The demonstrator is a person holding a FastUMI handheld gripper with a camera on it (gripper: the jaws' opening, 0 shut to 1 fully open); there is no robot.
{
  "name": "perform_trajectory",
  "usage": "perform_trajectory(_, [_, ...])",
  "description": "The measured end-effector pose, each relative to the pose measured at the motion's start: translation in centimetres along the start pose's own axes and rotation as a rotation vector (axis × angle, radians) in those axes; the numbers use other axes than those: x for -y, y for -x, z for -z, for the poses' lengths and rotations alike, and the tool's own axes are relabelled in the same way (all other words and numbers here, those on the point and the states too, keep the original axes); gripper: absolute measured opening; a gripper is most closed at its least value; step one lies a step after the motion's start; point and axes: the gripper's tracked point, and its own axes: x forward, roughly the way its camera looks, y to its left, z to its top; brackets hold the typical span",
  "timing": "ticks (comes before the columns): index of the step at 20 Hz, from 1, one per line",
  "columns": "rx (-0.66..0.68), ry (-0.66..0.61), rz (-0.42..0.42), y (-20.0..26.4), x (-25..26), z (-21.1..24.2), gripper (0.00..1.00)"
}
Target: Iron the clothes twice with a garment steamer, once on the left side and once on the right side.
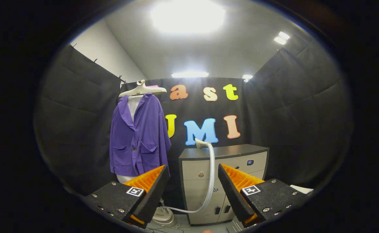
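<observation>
A purple jacket (139,139) hangs on a pale hanger (142,90) over a white form, beyond my left finger. The garment steamer's head (201,143) rests on top of a grey cabinet (225,152), straight ahead beyond the fingers. Its pale hose (211,174) drops down the cabinet front and curves to the steamer base (163,217) on the floor, partly hidden behind my left finger. My gripper (193,173) stands open, with nothing between its fingers, well short of the cabinet.
The cabinet has drawers and a small panel on its front. Black cloth walls close the booth on the left, back and right. A white sheet (301,189) lies low on the right, past my right finger. Thin cables lie on the floor near the base.
</observation>
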Motion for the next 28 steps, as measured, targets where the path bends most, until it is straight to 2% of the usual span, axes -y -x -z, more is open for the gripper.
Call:
perform_trajectory(16, [-0.005,0.001,0.015,-0.8,0.6,-0.8,0.93])
perform_trajectory(22, [0.0,-0.011,0.015,-2.8,1.3,-3.3,0.93])
perform_trajectory(28, [0.019,-0.008,-0.013,-7.5,1.8,-6.6,0.93])
